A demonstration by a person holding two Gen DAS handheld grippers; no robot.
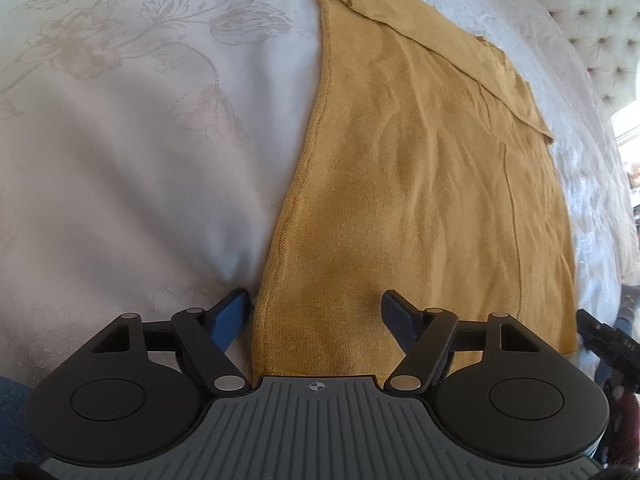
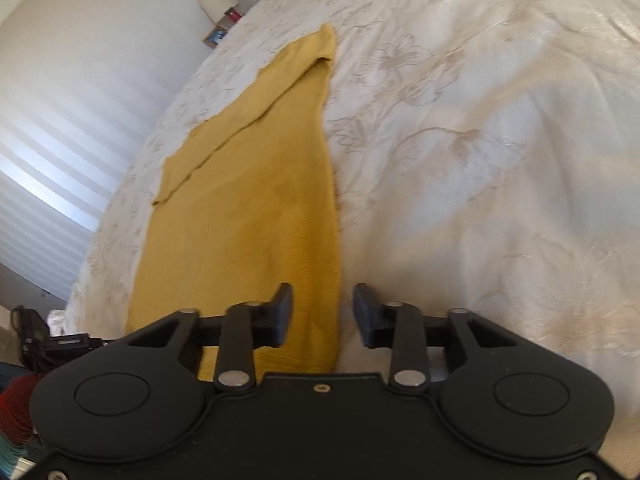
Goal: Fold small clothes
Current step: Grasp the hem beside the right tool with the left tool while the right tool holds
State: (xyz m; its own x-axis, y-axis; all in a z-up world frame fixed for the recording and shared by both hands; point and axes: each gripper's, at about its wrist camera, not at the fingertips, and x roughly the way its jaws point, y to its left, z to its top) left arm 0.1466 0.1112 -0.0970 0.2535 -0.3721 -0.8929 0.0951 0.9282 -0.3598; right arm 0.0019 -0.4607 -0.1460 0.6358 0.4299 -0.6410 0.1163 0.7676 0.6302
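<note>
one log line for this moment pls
garment: yellow top flat on floral bedspread, sleeve folded in | left gripper: open, straddling near-left hem corner | right gripper: open, over near-right hem corner

We lose the near hem of the yellow garment (image 1: pixel 400 200) beneath the left gripper (image 1: pixel 316 316) at 6 o'clock. In the right view, small items on a nightstand (image 2: pixel 218 34) at 11 o'clock blur beyond naming, and the bedspread (image 2: pixel 500 140) smears at 2 o'clock.
</note>
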